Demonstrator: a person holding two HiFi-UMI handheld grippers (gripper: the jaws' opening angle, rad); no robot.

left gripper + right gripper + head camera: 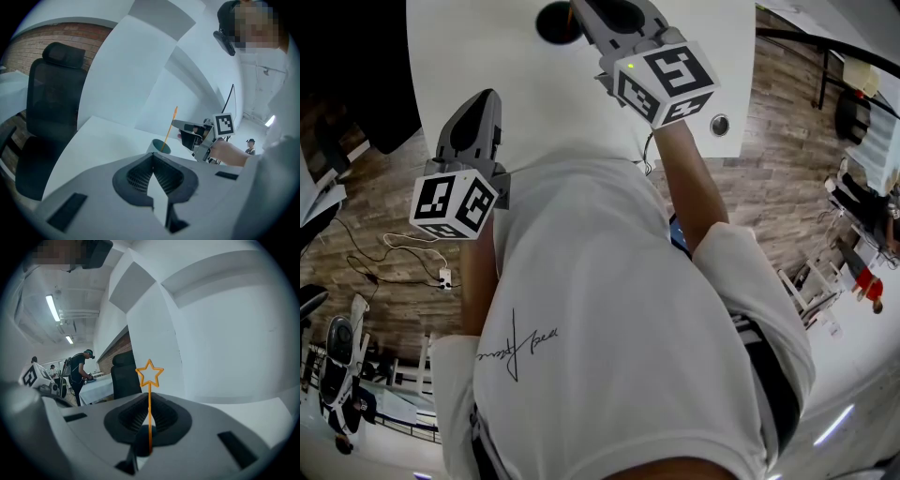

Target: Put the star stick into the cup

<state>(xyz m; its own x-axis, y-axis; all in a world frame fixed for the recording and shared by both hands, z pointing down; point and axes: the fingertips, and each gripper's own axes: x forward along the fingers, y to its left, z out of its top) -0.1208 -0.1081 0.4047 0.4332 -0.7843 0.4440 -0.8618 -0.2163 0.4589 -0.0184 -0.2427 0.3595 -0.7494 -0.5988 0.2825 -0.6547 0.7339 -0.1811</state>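
Clamping star stick (149,374), right gripper (149,404) holds tip in cup (158,146); left gripper (153,164) closed.

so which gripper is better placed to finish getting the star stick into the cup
Right. The right gripper is shut on the star stick, whose lower end reaches into the cup. The left gripper is shut on nothing, back from the cup.

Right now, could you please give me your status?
Left gripper shut, empty. Right gripper shut on thin orange star stick, lower end inside the pale, teal-lined cup. Nothing in the way.
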